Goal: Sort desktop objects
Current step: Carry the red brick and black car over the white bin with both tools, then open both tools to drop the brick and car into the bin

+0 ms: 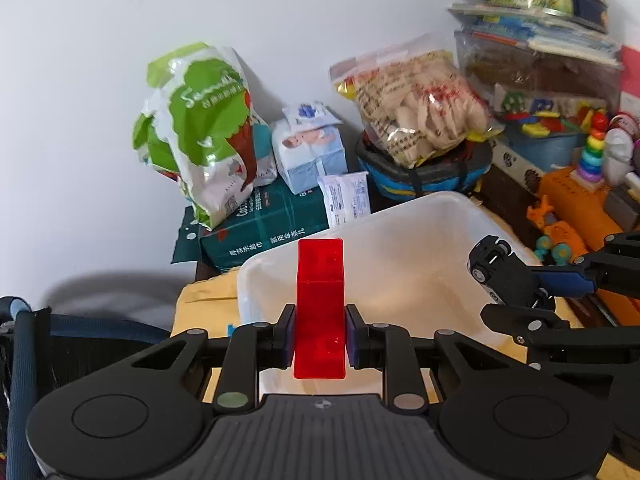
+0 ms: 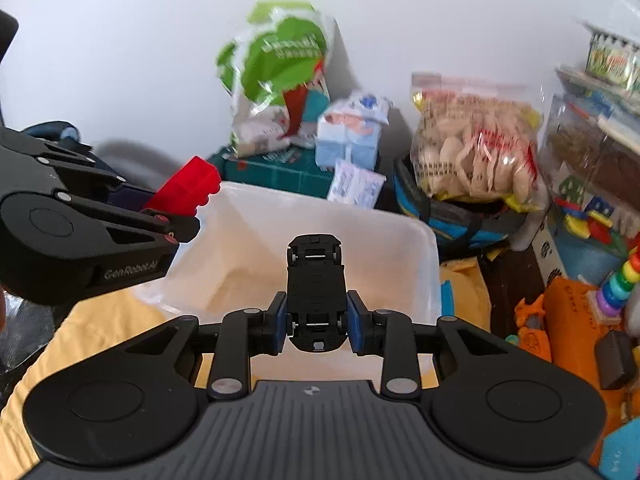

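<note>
While poised over translucent bin (image 2: 424, 248): left gripper (image 1: 319, 334) clamping red brick (image 1: 320, 308), right gripper (image 2: 317, 320) clamping toy car (image 2: 316, 280); release low, centred.

Both views are bright and evenly lit by soft, diffuse light, with the pale wall (image 1: 80, 120) slightly washed out. A soft grey shadow falls on the wall low at the left. Small glare spots shine on the green and white bag (image 1: 200, 132) and the clear plastic snack bag (image 1: 420, 100). Fisheye distortion bends shapes near the edges, and the corners darken. The right wrist view shows motion blur across the background, especially that green bag (image 2: 280, 76).
</note>
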The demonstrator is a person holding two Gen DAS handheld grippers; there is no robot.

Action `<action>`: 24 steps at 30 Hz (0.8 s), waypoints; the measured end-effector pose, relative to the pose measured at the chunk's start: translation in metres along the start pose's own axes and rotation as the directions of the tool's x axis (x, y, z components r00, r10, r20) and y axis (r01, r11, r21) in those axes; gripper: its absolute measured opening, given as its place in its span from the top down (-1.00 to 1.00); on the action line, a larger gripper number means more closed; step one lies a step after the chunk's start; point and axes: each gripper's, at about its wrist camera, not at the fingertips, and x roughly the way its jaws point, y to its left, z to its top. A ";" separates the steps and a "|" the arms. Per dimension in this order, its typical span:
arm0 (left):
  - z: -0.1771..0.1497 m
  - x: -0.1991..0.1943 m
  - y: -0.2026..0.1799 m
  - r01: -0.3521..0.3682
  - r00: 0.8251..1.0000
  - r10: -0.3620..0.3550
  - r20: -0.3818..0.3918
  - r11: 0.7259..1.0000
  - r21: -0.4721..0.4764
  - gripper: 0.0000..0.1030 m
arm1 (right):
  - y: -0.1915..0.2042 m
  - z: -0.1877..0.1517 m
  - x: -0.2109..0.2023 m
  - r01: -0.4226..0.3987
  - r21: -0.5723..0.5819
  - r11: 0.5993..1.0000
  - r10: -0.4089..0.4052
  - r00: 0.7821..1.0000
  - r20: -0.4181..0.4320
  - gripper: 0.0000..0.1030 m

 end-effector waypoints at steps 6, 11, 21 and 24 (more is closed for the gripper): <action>0.004 0.046 -0.003 -0.020 0.998 0.022 -0.052 0.999 0.034 0.47 | -0.006 0.005 0.038 0.034 0.010 0.999 -0.034 0.999 -0.040 0.36; -0.003 0.069 -0.008 -0.017 0.994 0.023 -0.108 0.999 0.050 0.42 | -0.010 0.005 0.050 0.042 0.025 0.999 -0.040 0.997 -0.063 0.35; -0.004 0.034 -0.006 -0.046 0.999 0.047 -0.020 0.998 0.048 0.02 | -0.011 0.000 0.027 0.067 0.048 0.997 -0.068 0.998 0.011 -0.01; -0.010 0.009 -0.006 -0.023 1.000 0.023 0.003 0.999 0.040 -0.09 | -0.007 -0.008 0.014 0.047 0.034 0.998 -0.047 0.999 0.013 -0.02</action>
